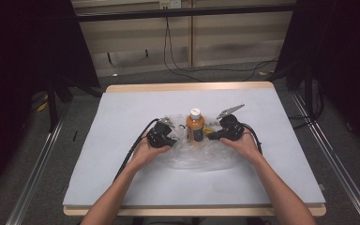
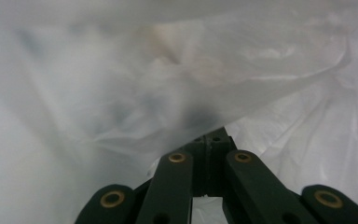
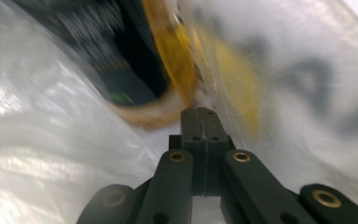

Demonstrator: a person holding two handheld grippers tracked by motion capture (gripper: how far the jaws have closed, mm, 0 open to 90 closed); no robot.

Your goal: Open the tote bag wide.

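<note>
Both tools pinched on bag, bottle standing between them.

Left tool (image 1: 165,132) is pressed together on the clear crinkled plastic bag (image 1: 194,157); the orange bottle with white cap (image 1: 195,124) stands inside it at mid-counter (image 1: 122,112); right tool (image 1: 221,131) likewise pinches film. Advise even, level pulls, keeping the bottle upright.

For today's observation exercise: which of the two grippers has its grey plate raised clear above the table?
The right gripper: its grey plate sticks up beside the orange bottle; the left gripper sits lower against the plastic bag.
</note>
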